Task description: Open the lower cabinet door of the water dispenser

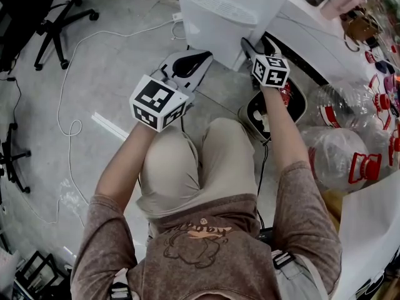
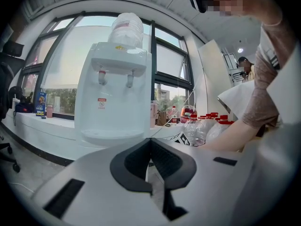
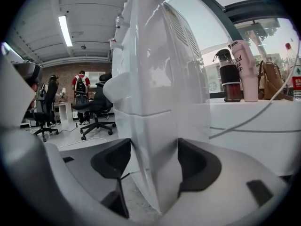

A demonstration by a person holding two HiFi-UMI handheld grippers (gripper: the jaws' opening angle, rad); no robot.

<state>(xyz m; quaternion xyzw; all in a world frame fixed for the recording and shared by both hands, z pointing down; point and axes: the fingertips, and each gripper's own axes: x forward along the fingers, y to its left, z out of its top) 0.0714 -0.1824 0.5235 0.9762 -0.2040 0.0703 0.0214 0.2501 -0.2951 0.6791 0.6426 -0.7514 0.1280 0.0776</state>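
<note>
From the head view, the dispenser (image 1: 219, 17) stands on the floor (image 1: 106, 74) straight ahead of the crouching person, with its lower part hidden under its own top. The right tongs (image 1: 253, 45) reach its right-hand corner, while the left tongs (image 1: 199, 57) hang just short of its front and a little apart from it, so the right hand is the nearer one. Bare floor lies to the left. Bottles (image 1: 337, 105) crowd the right side, and the person's knees sit close behind both hands. In the left gripper view, the left tongs (image 2: 150, 142) are pressed together with nothing in them. They point level at the dispenser's (image 2: 115, 93) front, below the taps, and the cabinet part is hidden under the tongs' own body. In the right gripper view, the right tongs (image 3: 154, 157) straddle an upright white edge below a level seam, which I take for the free edge of the door (image 3: 155, 140). One pad lies on each face and the panel fills the gap, so it reads as a pinch on that edge. The edge runs up and down and lies dead ahead between the pads. A swing would likely come back toward the person and leftward, where the floor is open. The table (image 3: 254, 121) stands close on the right.
</note>
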